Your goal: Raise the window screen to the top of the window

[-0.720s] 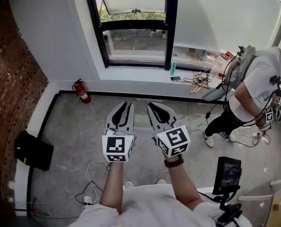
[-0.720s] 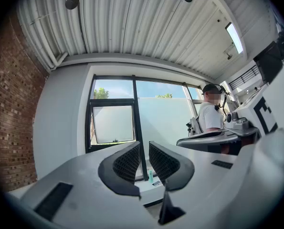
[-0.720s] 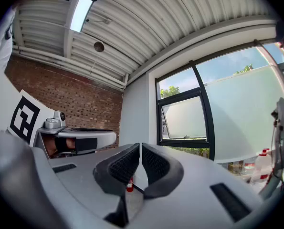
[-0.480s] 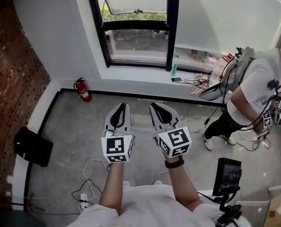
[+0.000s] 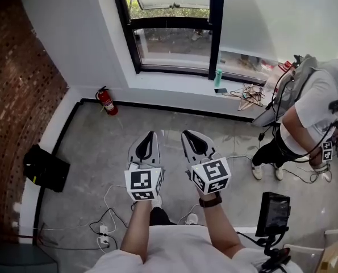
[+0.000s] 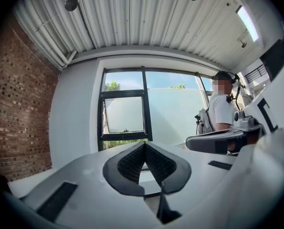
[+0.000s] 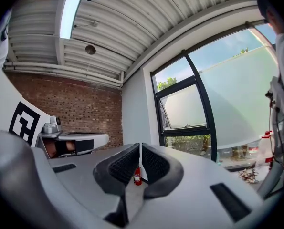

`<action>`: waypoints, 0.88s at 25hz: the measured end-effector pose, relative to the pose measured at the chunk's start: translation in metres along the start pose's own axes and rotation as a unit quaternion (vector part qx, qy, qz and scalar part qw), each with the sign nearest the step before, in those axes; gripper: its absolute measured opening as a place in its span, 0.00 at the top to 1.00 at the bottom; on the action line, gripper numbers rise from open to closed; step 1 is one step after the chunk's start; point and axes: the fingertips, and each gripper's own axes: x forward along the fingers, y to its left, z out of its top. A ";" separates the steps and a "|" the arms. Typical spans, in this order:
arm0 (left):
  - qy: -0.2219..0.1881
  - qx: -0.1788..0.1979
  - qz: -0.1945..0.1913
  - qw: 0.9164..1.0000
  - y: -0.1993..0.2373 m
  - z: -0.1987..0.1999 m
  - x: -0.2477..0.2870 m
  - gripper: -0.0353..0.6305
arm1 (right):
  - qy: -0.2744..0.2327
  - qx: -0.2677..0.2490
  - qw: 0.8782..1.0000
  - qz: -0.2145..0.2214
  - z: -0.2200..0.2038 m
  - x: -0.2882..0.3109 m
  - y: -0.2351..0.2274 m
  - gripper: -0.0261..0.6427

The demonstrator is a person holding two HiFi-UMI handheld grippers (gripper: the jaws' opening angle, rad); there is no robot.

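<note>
Though left gripper (image 5: 151,134) is closed, right gripper (image 5: 186,133) gapes slightly — both empty

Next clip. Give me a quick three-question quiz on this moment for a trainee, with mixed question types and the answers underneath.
1. True or false: the left hand-held gripper is gripping the window.
2. The red fire extinguisher stands: A) on the windowsill; B) on the floor, left of the window; C) at the second person's feet.
3. In the head view, on which side does the second person stand?
Key: 1. False: its jaws are shut on nothing, well back from the window. 2. B. 3. The right side, by the windowsill.
</note>
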 end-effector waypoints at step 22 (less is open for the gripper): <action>-0.005 -0.049 -0.020 0.999 0.216 -0.031 0.215 0.94 | 0.030 0.009 0.999 -0.020 -0.007 0.291 -0.041 0.94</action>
